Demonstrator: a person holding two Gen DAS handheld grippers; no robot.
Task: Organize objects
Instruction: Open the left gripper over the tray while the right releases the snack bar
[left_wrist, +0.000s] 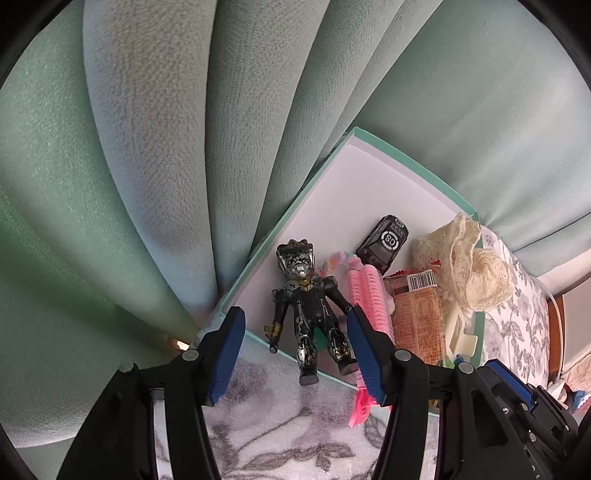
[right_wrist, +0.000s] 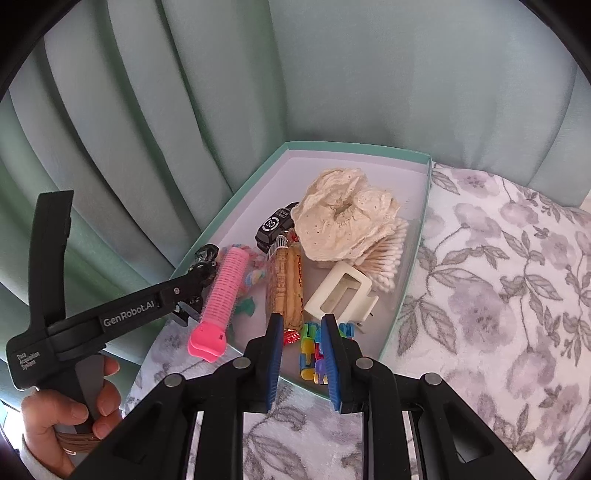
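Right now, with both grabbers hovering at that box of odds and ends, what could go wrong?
The black figure has its legs over the box edge; a nudge from the open left gripper might tip it out. The pink hair roller overhangs too. The right gripper could scatter the small colourful pieces.

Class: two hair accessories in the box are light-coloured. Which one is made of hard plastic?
The cream claw clip, a rigid rectangular frame beside the cotton swabs; the lace scrunchie is soft gathered fabric.

Lighting: soft, even daylight; faint shadows. Focus: sharp centrally. Distortion: strong fisheye bending, dark vignetted corners.
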